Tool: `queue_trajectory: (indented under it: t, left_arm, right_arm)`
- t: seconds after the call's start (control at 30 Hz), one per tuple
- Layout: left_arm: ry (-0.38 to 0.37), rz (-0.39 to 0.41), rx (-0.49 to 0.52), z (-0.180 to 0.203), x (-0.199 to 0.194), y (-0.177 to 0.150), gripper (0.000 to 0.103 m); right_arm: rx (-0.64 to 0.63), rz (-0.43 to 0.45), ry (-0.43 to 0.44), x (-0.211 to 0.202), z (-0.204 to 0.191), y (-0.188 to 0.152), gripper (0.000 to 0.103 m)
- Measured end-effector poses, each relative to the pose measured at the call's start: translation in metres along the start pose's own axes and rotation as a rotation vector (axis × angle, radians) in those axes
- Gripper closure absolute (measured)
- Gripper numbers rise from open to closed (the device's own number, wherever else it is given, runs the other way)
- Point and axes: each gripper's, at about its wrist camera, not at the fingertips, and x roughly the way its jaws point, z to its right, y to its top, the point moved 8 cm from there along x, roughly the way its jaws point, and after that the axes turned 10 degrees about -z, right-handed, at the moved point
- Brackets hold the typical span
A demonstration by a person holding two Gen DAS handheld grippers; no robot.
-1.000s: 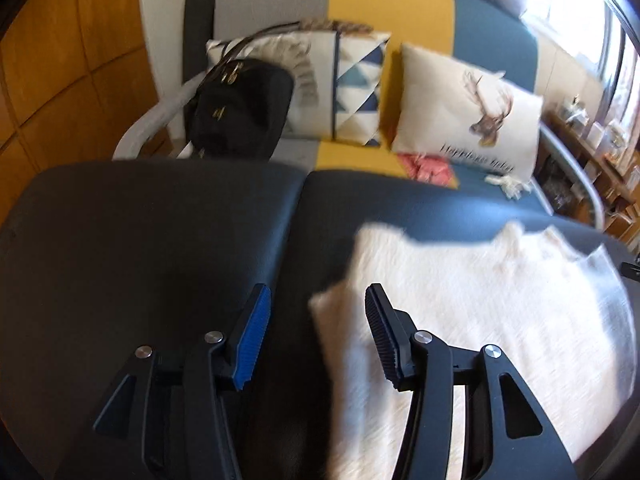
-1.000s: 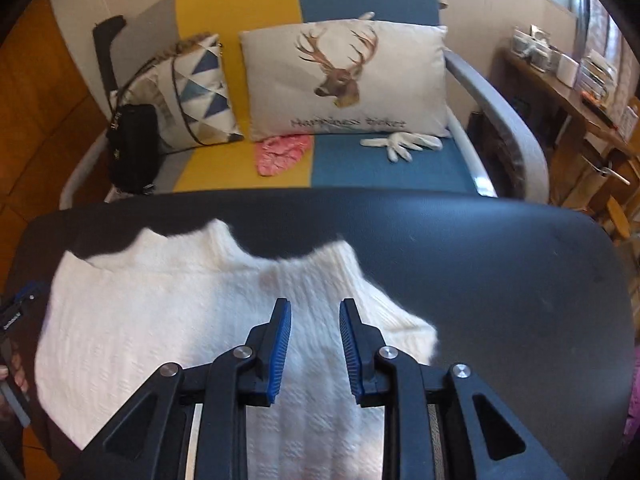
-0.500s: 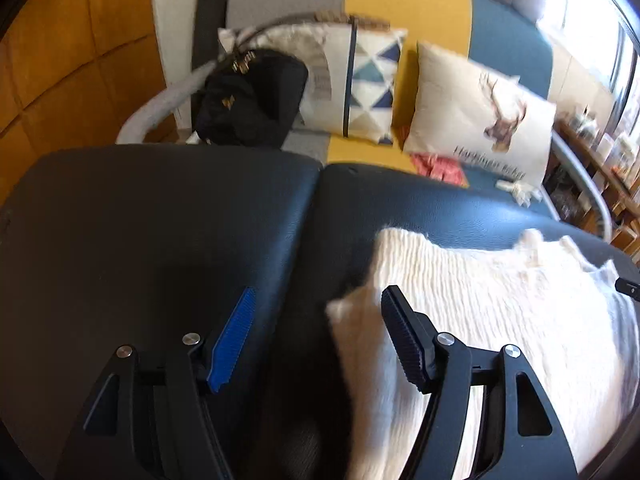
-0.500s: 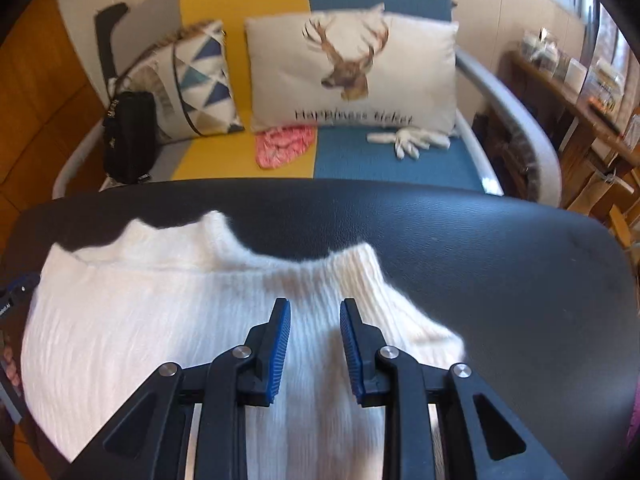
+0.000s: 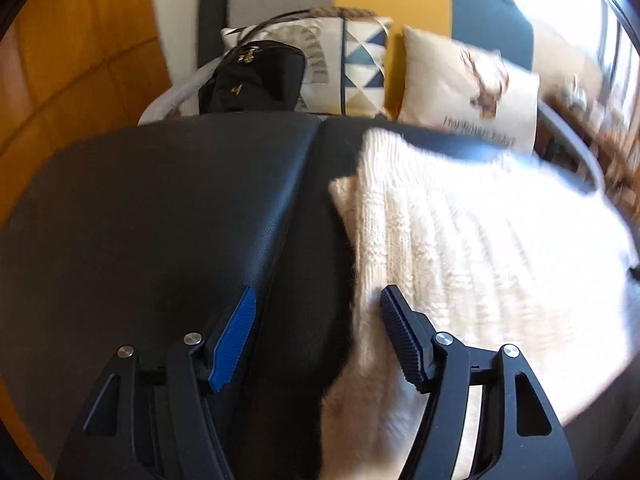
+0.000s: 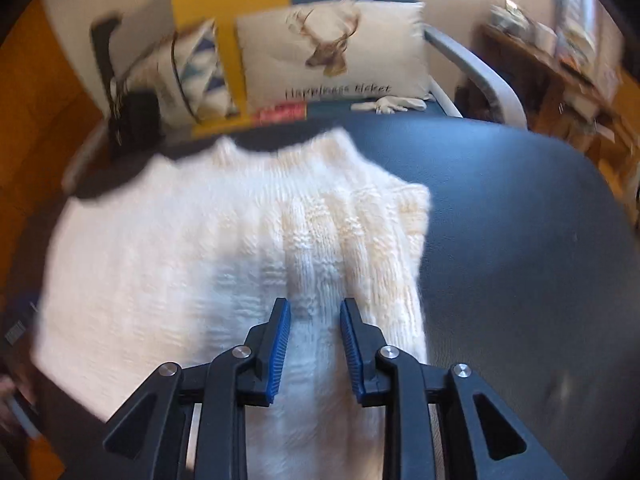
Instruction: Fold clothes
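Cream knitted sweater (image 6: 248, 264) lay flat on the black padded counter (image 5: 152, 216), collar end toward the sofa (image 5: 392, 4), one sleeve doubled back along its edge. My left tool (image 5: 316, 334) hung at the sweater's left border, jaws wide and empty: one blue pad over bare counter, the other over the knit, the garment's edge passing between them but not touched. My right tool (image 6: 314, 344) hovered low over the right portion of the sweater, jaws narrowly apart, the knit showing in the gap beneath; no cloth appeared to be pinched.

The step in hand, as I judged it, was taking hold of both sides for the next fold. To do it well, I would have needed each tool to bite the full thickness of the doubled knit at matching points along the length, so that the fold line ran straight. The loose weave looked apt to stretch and snag on the ribbed pads; a shallow bite risked lifting only the top layer. Both views were blurred, so exact contact was uncertain.
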Motion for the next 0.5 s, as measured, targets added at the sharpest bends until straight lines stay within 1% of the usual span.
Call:
queue_trajectory:
  t: [0.03,0.1,0.13,0.17,0.23,0.3,0.37,0.43,0.47,0.5]
  left_arm:
    - [-0.006,0.013,0.004,-0.001,-0.009,-0.006,0.035]
    - [-0.013,0.045,0.018,-0.004,-0.028,-0.018,0.035]
    - [-0.023,0.050,0.026,-0.004,-0.034,-0.025,0.035]
    - [-0.035,0.050,0.034,-0.004,-0.039,-0.033,0.035]
    - [-0.028,0.050,0.076,0.001,-0.043,-0.048,0.035]
    - [0.012,0.001,0.133,0.009,-0.032,-0.062,0.035]
    - [0.031,-0.058,0.195,0.019,-0.016,-0.076,0.035]
    - [0.053,-0.035,0.201,0.021,-0.018,-0.077,0.035]
    - [0.063,-0.040,0.193,0.020,-0.021,-0.076,0.035]
    - [0.061,-0.034,0.179,0.019,-0.026,-0.074,0.035]
  right_arm:
    - [0.019,0.020,0.019,-0.010,0.003,-0.002,0.078]
    - [0.050,0.051,0.013,-0.027,0.015,-0.012,0.077]
    - [0.068,0.052,0.019,-0.032,0.022,-0.020,0.077]
    - [0.083,0.045,0.019,-0.035,0.029,-0.029,0.077]
    - [0.100,0.006,0.016,-0.031,0.037,-0.045,0.077]
    - [0.110,-0.052,0.007,-0.021,0.042,-0.061,0.075]
    - [0.098,-0.124,-0.043,-0.002,0.043,-0.078,0.075]
    - [0.066,-0.118,-0.090,-0.001,0.041,-0.082,0.080]
    - [0.056,-0.109,-0.117,-0.003,0.040,-0.082,0.084]
    - [0.049,-0.099,-0.133,-0.006,0.040,-0.082,0.084]
